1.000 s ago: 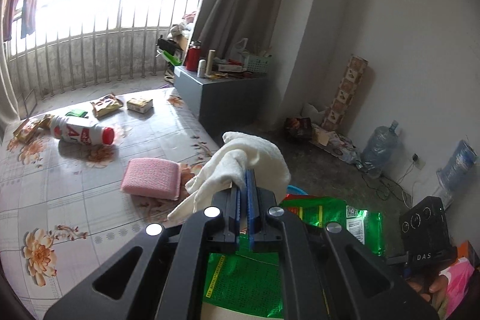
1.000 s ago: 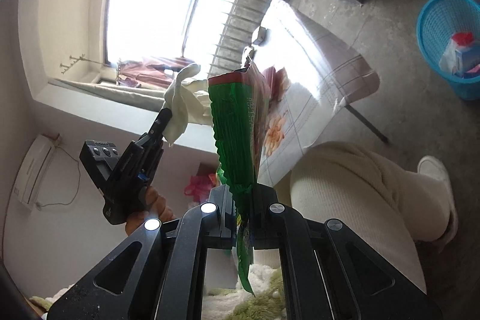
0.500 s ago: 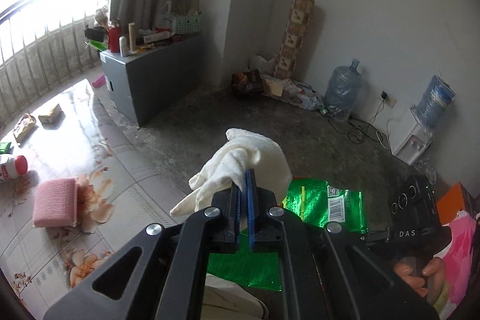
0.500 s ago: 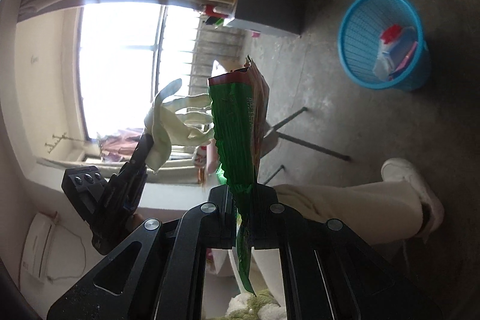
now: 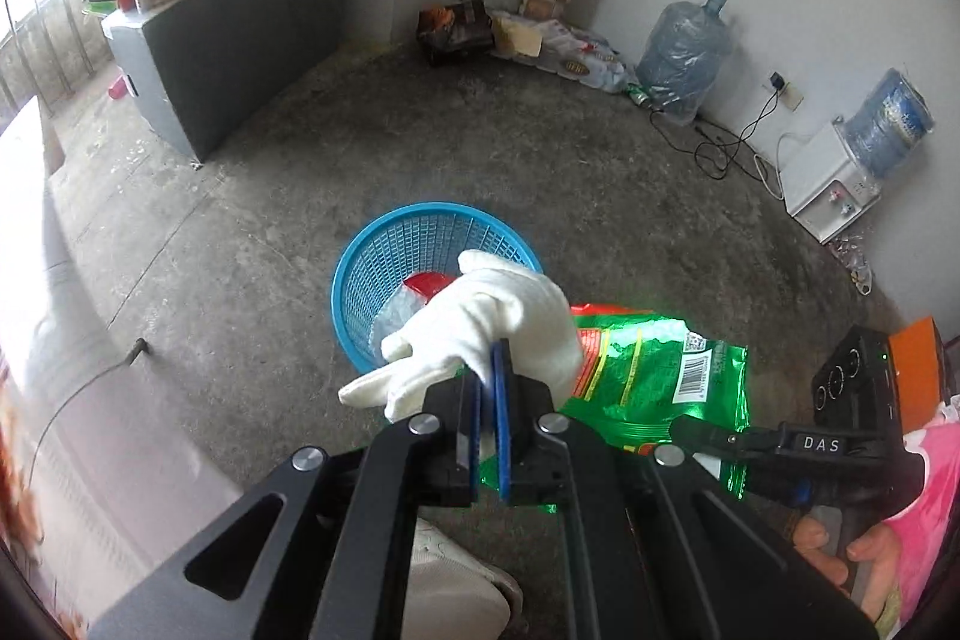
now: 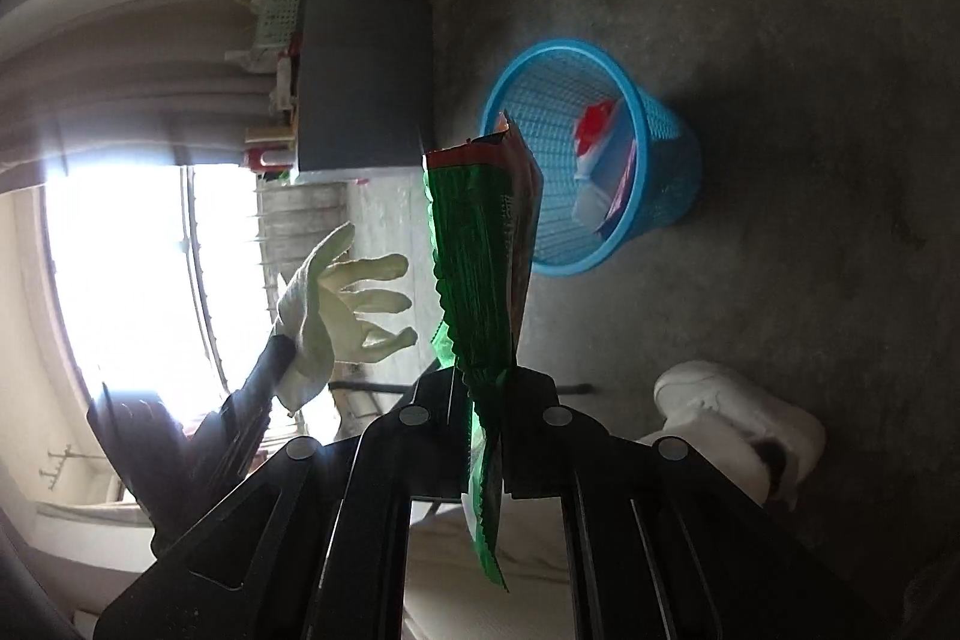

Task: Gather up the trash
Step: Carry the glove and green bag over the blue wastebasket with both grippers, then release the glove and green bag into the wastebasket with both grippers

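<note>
With your left gripper clenched on the soft, limp glove and your right gripper on the light, crinkly wrapper's edge, both hang near the basket.

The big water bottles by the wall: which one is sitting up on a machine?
The right-hand water bottle, upside down atop the white dispenser. The other bottle stands on the floor.

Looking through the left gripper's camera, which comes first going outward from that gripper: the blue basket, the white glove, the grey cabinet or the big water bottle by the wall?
1. White glove, pinched in the left gripper itself.
2. Blue basket, on the floor just beyond the glove.
3. Grey cabinet, far left, and big water bottle, far right against the wall: too close to call.
</note>
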### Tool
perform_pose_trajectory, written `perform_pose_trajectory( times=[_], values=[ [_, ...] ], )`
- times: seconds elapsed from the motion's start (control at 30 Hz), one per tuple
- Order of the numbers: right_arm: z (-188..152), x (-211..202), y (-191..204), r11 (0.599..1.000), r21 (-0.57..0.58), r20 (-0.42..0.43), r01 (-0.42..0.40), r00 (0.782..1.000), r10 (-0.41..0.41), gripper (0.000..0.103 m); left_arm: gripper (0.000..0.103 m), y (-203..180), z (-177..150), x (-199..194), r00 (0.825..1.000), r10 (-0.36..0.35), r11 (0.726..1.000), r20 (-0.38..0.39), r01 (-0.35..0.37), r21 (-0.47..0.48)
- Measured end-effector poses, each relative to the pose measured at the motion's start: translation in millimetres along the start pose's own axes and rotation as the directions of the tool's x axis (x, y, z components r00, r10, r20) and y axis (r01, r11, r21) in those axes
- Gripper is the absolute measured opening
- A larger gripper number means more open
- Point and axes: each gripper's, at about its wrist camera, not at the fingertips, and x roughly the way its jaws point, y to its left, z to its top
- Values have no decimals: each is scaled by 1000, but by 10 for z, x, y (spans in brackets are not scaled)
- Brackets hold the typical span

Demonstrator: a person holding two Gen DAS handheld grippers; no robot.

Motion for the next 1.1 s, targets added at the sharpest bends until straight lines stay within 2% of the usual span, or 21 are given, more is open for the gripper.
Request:
perform_pose_trajectory(
  times=[0.17, 0.27, 0.3, 0.33, 0.37, 0.4, 0.47, 0.6, 0.77, 0.9, 1.0, 1.1],
  values=[
    [304, 352, 46, 994, 27, 67, 104, 992, -105, 9, 4, 63, 314, 601, 995, -9, 1000, -101, 9, -1],
    [458, 621, 65, 991, 46, 88, 125, 988, -128, 12, 5, 109, 482, 978, 987, -12, 1000, -160, 9, -16],
    [515, 736, 67, 989, 43, 94, 143, 985, -146, 22, 9, 118, 526, 1107, 983, -10, 1000, -183, 7, -19],
    [572, 817, 55, 987, 42, 93, 157, 983, -160, 37, 26, 132, 561, 1252, 976, 1, 1000, -218, -6, -20],
    [616, 910, 32, 985, 47, 95, 163, 981, -167, 44, 48, 138, 581, 1355, 969, 23, 999, -247, -29, -23],
    [647, 987, -5, 984, 60, 105, 167, 979, -173, 49, 52, 155, 595, 1430, 964, 50, 998, -260, -60, -31],
    [676, 1069, -60, 982, 70, 102, 176, 978, -183, 52, 54, 183, 600, 1454, 966, 62, 996, -251, -77, -52],
    [612, 1023, -133, 987, 77, 93, 138, 985, -145, 60, 64, 258, 567, 1264, 980, 61, 995, -192, -75, -65],
    [507, 874, -125, 991, 57, 104, 123, 986, -128, 62, 73, 237, 567, 906, 988, 112, 992, -109, -118, -52],
    [415, 782, -115, 993, 31, 100, 114, 988, -116, 62, 76, 216, 581, 603, 992, 116, 991, -58, -120, -62],
    [418, 837, -35, 996, 7, 72, 92, 993, -93, 62, 78, 187, 513, 290, 995, 100, 993, -16, -101, -58],
    [478, 983, 39, 995, -1, 34, 104, 994, -104, 62, 79, 203, 411, -64, 996, 85, 995, 24, -83, -59]
  ],
)
